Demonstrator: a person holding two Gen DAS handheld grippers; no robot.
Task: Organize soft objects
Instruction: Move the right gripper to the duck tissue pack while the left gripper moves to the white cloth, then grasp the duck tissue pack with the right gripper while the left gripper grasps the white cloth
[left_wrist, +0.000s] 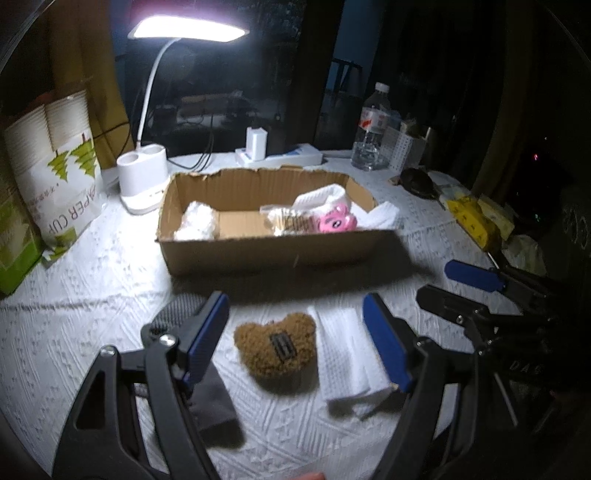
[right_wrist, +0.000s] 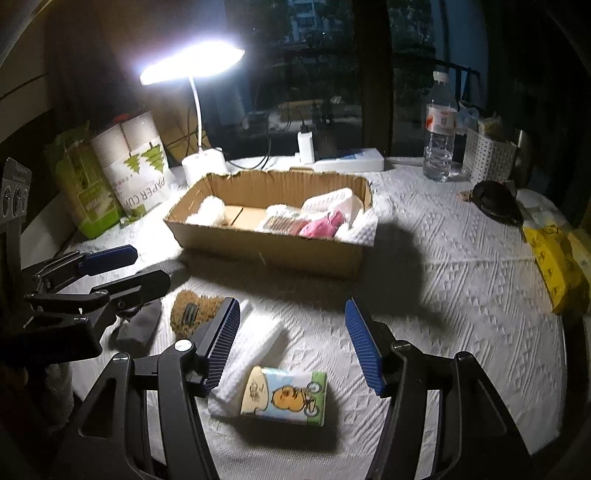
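Observation:
A cardboard box stands mid-table and holds a white fluffy item, a packet, a pink soft toy and white cloths. A brown teddy bear lies in front of the box beside a folded white towel. A dark grey cloth lies left of the bear. A tissue pack with a cartoon print lies below the towel. My left gripper is open around the bear, above it. My right gripper is open above the tissue pack.
A lit desk lamp and a paper cup bag stand at the back left. A charger, a water bottle, a white basket and a yellow pack sit at the back and right. A white textured cloth covers the table.

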